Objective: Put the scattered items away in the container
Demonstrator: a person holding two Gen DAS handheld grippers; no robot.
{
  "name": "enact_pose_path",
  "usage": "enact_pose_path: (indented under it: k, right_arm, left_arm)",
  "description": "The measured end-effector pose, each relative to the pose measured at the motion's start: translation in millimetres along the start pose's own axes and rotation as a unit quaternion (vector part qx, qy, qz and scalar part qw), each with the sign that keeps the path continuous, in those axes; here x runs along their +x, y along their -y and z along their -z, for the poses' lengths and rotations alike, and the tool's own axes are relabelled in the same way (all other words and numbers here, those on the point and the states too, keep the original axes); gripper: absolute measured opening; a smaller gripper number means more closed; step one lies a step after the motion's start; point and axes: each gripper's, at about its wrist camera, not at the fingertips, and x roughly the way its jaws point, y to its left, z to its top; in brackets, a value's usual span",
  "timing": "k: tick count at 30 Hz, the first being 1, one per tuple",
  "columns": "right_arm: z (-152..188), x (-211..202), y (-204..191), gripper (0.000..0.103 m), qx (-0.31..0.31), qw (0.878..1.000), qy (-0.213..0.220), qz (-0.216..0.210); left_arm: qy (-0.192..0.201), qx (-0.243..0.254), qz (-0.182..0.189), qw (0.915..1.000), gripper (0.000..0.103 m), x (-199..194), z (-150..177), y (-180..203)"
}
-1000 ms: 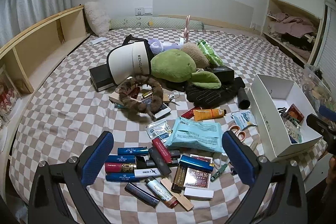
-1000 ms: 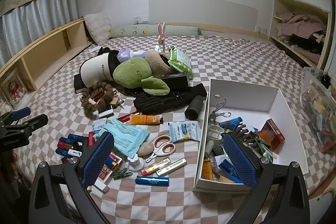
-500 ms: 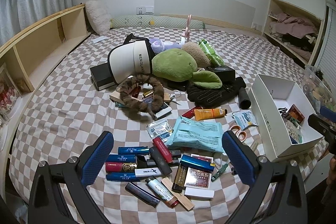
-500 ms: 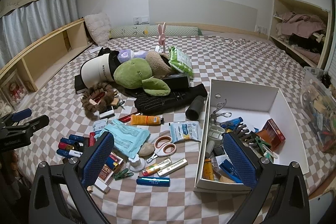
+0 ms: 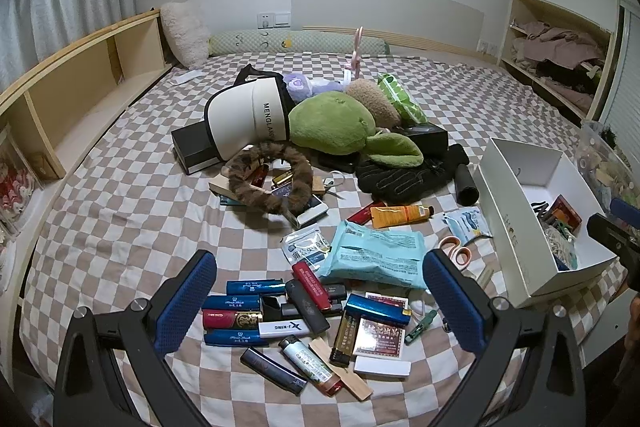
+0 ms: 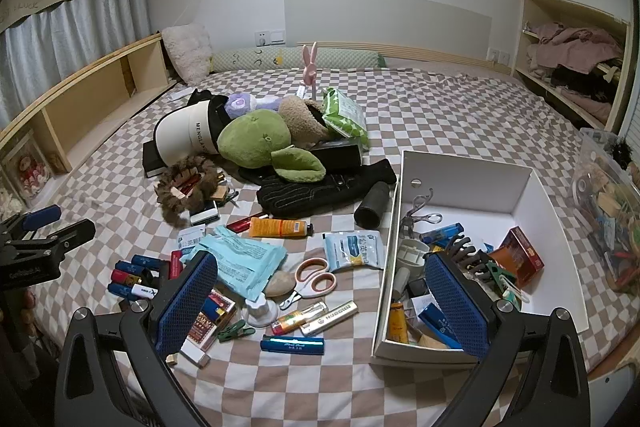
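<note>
Scattered small items cover the checkered bed: blue lighters (image 5: 248, 303), a pale blue packet (image 5: 376, 259), orange-handled scissors (image 6: 314, 277), an orange tube (image 6: 278, 227) and a blue lighter (image 6: 292, 345). The white box (image 6: 460, 179) at the right holds several items. My left gripper (image 5: 320, 303) hovers open above the lighter cluster, holding nothing. My right gripper (image 6: 320, 303) hangs open above the bed's front edge, between the scissors and the box, also empty.
A pile with a white visor (image 5: 248, 119), green plush (image 5: 332, 123), black gloves (image 5: 404, 175) and a furry headband (image 5: 272, 175) lies mid-bed. Wooden shelves (image 5: 80, 83) run along the left. A clear bin (image 6: 608, 203) stands at the right.
The left wrist view has shifted slightly forward and right; the items sit a little lower and closer. The right gripper has barely moved. Both stay open.
</note>
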Motion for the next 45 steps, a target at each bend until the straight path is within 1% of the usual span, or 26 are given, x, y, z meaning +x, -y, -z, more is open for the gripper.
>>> enact_pose_path:
  k: [7, 38, 45]
  right_arm:
    - [0, 1, 1, 0.103, 0.002, 1.0, -0.003, 0.002]
    - [1, 4, -2, 0.103, 0.0, 1.0, -0.007, 0.005]
    - [2, 2, -6, 0.103, -0.005, 1.0, 0.002, -0.001]
  left_arm:
    - [0.001, -0.005, 0.001, 1.0, 0.103, 1, 0, -5]
    - [0.0, -0.003, -0.004, 1.0, 0.103, 2, 1, -5]
    - [-0.004, 0.006, -0.019, 0.9998, 0.103, 8, 4, -13]
